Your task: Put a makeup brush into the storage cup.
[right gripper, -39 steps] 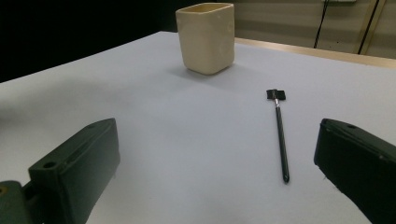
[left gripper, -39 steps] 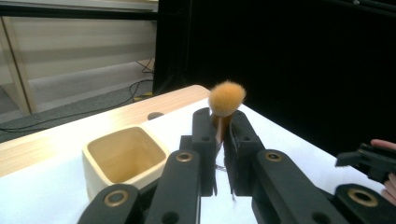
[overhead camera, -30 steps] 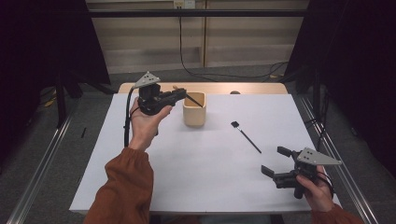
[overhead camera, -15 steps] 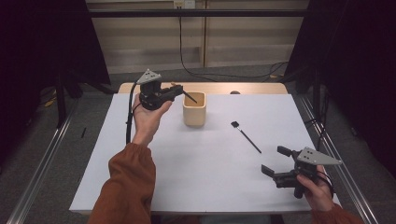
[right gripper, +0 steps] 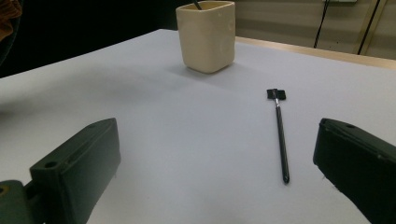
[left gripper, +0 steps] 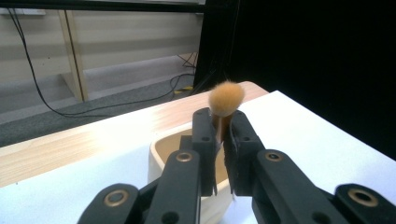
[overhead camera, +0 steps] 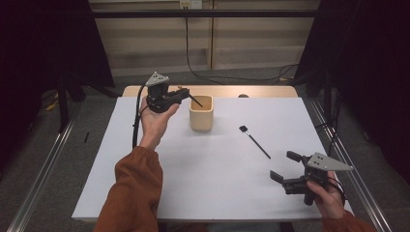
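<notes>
Jaws of the left gripper (overhead camera: 180, 96) are clamped on a makeup brush (left gripper: 225, 100), whose fluffy tan head sticks up just past the jaw tips in the left gripper view. From the high view, the brush's dark handle slants down into the mouth of a cream cup (overhead camera: 201, 112), which stands on the white table (overhead camera: 208, 183) near its far edge; the left hand (overhead camera: 154, 121) holds the gripper just beside the cup. The right gripper (overhead camera: 284, 166) sits low at the near right corner, jaws wide apart and holding nothing. Between it and the cup lies a thin black brush (right gripper: 279, 133), flat on the table and well apart from both.
</notes>
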{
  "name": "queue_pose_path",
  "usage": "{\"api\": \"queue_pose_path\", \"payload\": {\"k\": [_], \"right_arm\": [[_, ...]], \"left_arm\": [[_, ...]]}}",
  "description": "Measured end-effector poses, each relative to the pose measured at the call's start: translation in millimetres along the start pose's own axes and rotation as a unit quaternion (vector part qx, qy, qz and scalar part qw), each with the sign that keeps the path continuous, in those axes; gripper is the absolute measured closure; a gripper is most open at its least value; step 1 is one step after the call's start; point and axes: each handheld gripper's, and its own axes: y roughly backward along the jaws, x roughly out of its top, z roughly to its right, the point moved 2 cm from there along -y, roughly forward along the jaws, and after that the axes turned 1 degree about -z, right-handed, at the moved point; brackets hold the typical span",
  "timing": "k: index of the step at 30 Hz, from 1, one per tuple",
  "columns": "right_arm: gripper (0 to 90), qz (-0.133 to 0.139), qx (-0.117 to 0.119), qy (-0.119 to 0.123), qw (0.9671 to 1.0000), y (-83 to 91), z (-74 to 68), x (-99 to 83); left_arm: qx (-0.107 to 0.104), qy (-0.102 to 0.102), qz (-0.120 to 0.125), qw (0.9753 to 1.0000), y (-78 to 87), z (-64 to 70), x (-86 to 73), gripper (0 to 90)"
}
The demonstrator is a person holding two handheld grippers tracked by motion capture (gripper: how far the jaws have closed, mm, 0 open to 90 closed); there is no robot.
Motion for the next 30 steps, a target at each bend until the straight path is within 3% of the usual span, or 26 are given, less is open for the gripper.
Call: {"api": "queue_pose_path", "payload": {"k": [14,17,30], "right_arm": [[0.2,-0.001,0.001,0.002,1.0000,-0.2,-1.1,-0.1],[0.2,-0.002,0.002,0.003,1.0000,-0.2,-1.5,-0.1],[0.2,-0.003,0.005,0.003,1.0000,-0.6,-2.3,-0.2]], "left_arm": [[-0.004,-0.007,-0.020,0.9998,-13.5,4.9,-7.5,83.8],[-0.007,-0.021,-0.024,0.9995,-15.0,11.0,-9.3,83.8],[0.001,-0.008,-0.041,0.9991,-26.9,4.2,-23.3,83.7]]}}
